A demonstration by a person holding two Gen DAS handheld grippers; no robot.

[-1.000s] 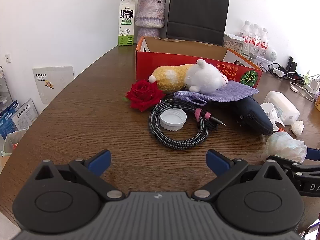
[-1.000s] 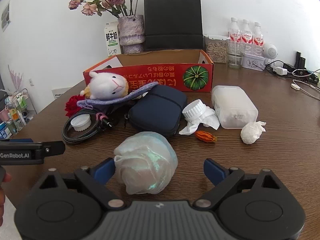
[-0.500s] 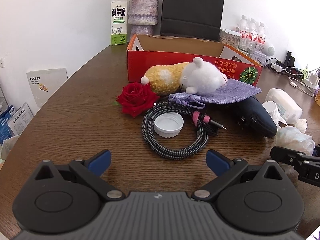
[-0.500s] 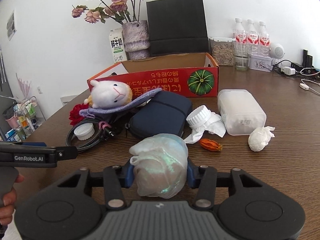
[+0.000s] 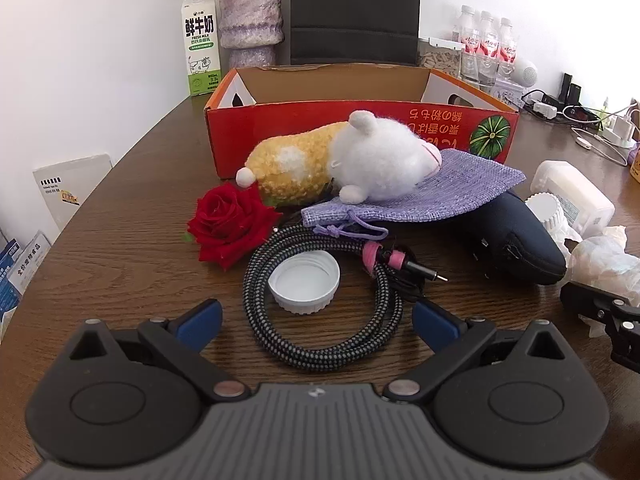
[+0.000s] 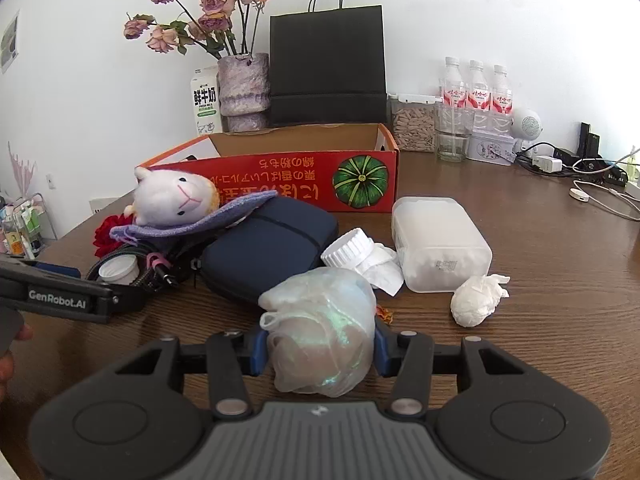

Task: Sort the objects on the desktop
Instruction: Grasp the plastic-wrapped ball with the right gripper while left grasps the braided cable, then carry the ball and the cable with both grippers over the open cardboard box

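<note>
Two grippers are working over the cluttered wooden surface (image 6: 560, 264). The right gripper (image 6: 318, 354) is pinching a crumpled, iridescent plastic bag (image 6: 320, 332) between its blue fingers (image 6: 259, 350), which are pressing into the bag from both sides, just in front of the dark blue zip pouch (image 6: 268, 252). The left gripper (image 5: 316, 322) is hovering with its fingers (image 5: 200, 322) spread wide and gripping nothing, its opening framing the near loop of a coiled braided cable (image 5: 320, 304) that is ringing a white bottle cap (image 5: 304, 280). Beyond the cable, a red rose (image 5: 230, 224) is lying beside a yellow-and-white plush toy (image 5: 348, 164), whose head is resting on a purple drawstring bag (image 5: 424, 196) (the bag itself is draped over the pouch). Behind them an open red cardboard box (image 6: 304, 178) is standing with its pumpkin print facing the cameras. To the right, a frosted plastic container (image 6: 440, 248) is lying beside a white ribbed lid (image 6: 348, 246), tissue (image 6: 380, 272) and a wadded paper ball (image 6: 476, 300).
</note>
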